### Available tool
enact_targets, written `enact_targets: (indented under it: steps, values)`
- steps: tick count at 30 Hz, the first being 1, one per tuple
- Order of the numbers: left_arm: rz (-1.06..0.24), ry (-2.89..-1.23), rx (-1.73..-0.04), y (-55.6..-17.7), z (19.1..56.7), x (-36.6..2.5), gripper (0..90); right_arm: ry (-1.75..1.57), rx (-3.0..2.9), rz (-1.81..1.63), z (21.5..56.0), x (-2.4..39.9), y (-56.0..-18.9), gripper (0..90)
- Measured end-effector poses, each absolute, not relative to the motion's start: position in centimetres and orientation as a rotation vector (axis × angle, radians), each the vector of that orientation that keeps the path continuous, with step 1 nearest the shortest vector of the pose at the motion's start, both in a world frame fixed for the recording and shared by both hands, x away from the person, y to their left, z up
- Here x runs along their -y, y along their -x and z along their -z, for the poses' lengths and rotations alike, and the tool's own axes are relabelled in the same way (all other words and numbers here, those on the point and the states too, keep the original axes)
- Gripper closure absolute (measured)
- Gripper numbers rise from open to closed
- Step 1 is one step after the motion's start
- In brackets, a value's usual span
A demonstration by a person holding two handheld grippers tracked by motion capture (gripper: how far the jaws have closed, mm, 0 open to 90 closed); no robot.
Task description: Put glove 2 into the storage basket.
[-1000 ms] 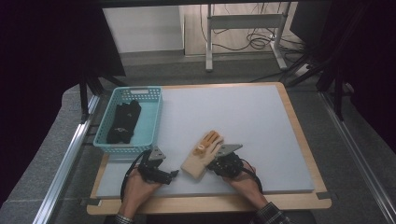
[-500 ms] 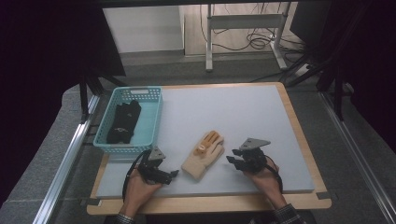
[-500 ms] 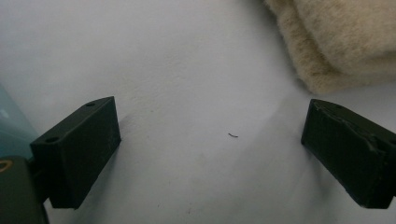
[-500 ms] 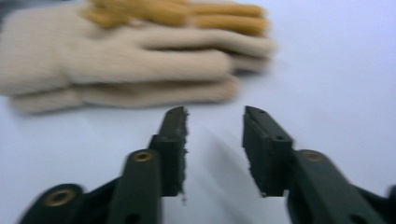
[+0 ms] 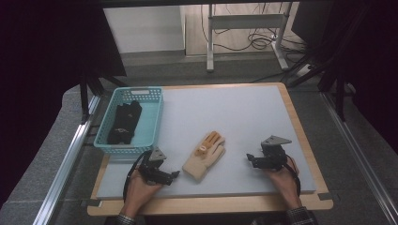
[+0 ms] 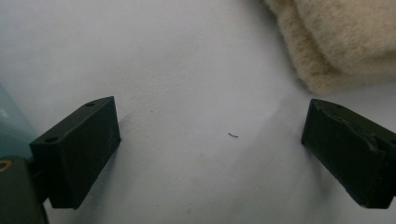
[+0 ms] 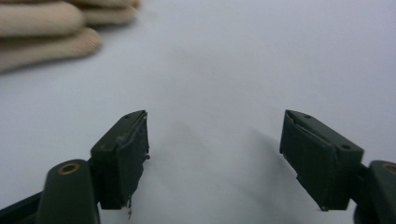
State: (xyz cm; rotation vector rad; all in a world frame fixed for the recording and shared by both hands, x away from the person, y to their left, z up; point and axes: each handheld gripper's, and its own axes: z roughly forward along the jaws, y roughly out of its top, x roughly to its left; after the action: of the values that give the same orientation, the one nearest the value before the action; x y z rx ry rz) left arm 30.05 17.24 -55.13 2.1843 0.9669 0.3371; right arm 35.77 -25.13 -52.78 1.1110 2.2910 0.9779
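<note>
A beige knit glove (image 5: 204,157) with orange fingertips lies flat on the grey mat (image 5: 244,112), fingers pointing away. My left gripper (image 5: 173,174) rests just left of its cuff, open; the cuff (image 6: 336,42) shows beyond the right jaw, nothing between the jaws of the left gripper (image 6: 210,119). My right gripper (image 5: 249,159) sits apart from the glove on its right, open. Its jaws have just been opening, and there is only bare mat between them in the right gripper view (image 7: 215,123). The glove's fingers (image 7: 42,28) lie ahead to the left there.
A teal basket (image 5: 156,119) stands at the mat's left edge with black gloves (image 5: 123,123) inside. The mat lies on a wooden board (image 5: 211,204). Metal rails run along both sides, and a desk frame with cables stands beyond the table.
The right gripper let go of the glove's side, opened, and moved right across the mat away from it. The glove lies where it was. The left gripper stayed put.
</note>
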Motion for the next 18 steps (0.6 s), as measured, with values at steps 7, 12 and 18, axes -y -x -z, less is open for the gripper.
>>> enact_targets:
  steps: [7, 12, 18]
  values:
    - [-0.337, -2.184, -0.967, -30.05, 55.13, -17.25, 4.8, -1.141, -2.287, -0.964, 53.15, 25.31, -35.97, 18.6]
    - [-0.336, -2.182, -0.967, -30.03, 55.11, -17.28, 5.0, -1.143, -2.282, -0.961, 53.19, 25.29, -35.95, 17.8]
    - [-0.293, -2.146, -1.001, -29.98, 54.9, -17.39, 4.2, -1.144, -2.279, -0.96, 53.2, 25.29, -35.93, 17.6]
